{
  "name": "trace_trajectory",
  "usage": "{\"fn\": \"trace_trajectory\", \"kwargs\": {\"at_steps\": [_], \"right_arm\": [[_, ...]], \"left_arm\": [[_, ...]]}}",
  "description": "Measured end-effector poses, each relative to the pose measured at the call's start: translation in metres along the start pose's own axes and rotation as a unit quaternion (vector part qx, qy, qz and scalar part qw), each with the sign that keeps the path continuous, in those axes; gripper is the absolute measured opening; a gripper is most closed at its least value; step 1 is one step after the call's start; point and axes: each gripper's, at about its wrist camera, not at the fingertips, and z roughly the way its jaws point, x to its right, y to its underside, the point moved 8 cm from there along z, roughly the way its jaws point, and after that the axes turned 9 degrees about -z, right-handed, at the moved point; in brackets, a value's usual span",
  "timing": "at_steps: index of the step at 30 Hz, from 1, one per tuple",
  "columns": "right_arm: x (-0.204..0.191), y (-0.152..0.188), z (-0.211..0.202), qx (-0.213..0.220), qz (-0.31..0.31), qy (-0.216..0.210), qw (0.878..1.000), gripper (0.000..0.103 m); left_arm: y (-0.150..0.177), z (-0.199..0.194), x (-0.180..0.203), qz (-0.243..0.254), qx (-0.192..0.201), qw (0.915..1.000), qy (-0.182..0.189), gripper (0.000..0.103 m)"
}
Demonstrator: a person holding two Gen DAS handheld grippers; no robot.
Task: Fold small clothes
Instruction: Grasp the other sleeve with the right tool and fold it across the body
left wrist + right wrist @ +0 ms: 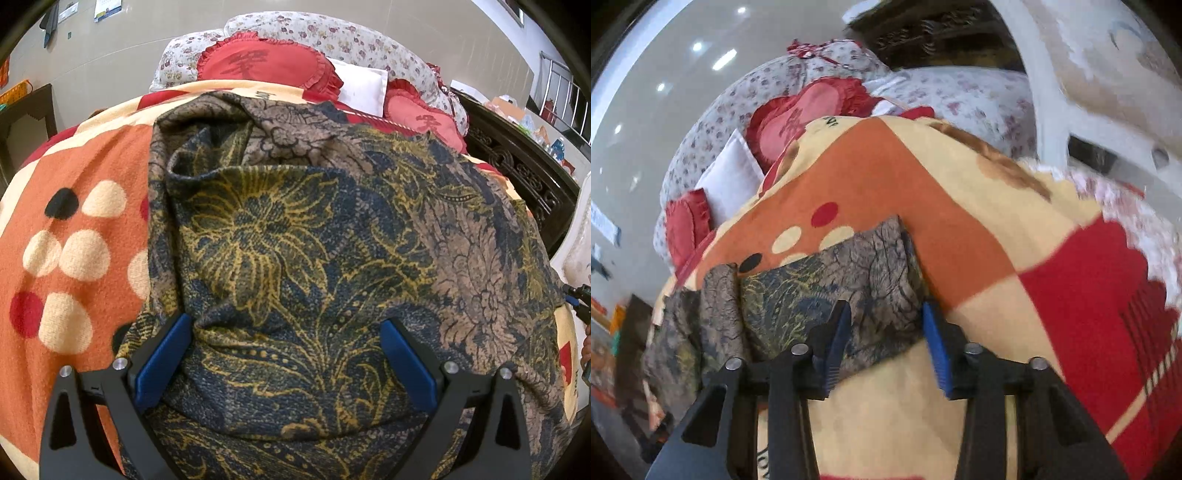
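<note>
A dark blue, gold and brown floral garment (332, 240) lies rumpled on an orange, cream and red blanket (74, 240). My left gripper (286, 354) hovers low over the garment's near part. Its blue pads (166, 362) stand wide apart, with cloth bulging between them but not pinched. In the right wrist view the garment (820, 291) lies as a folded strip on the blanket (960, 229). My right gripper (886, 343) straddles the strip's right corner. A gap shows between its pads (936, 347), and the cloth lies flat between them.
Red ruffled cushions (258, 62), a white pillow (364, 86) and floral bedding (332, 33) are piled at the far end of the blanket. Dark carved wooden furniture (517, 166) runs along the right. A white painted frame (1052, 92) stands close on the right.
</note>
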Motion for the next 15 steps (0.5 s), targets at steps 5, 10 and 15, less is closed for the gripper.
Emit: {"fn": "trace_trajectory", "kwargs": {"at_steps": [5, 10, 15], "right_arm": [[-0.009, -0.023, -0.036, 0.039, -0.035, 0.015, 0.999, 0.013], [-0.014, -0.075, -0.113, 0.125, -0.072, 0.071, 0.987, 0.012], [-0.039, -0.108, -0.180, 0.189, -0.112, 0.115, 0.969, 0.012]], "left_arm": [[0.000, 0.000, 0.000, 0.000, 0.000, 1.0000, 0.001, 0.102], [0.000, -0.001, 0.002, -0.002, 0.001, 1.0000, 0.003, 0.102], [-0.001, -0.001, 0.002, -0.005, 0.002, 1.0000, 0.008, 0.102]]}}
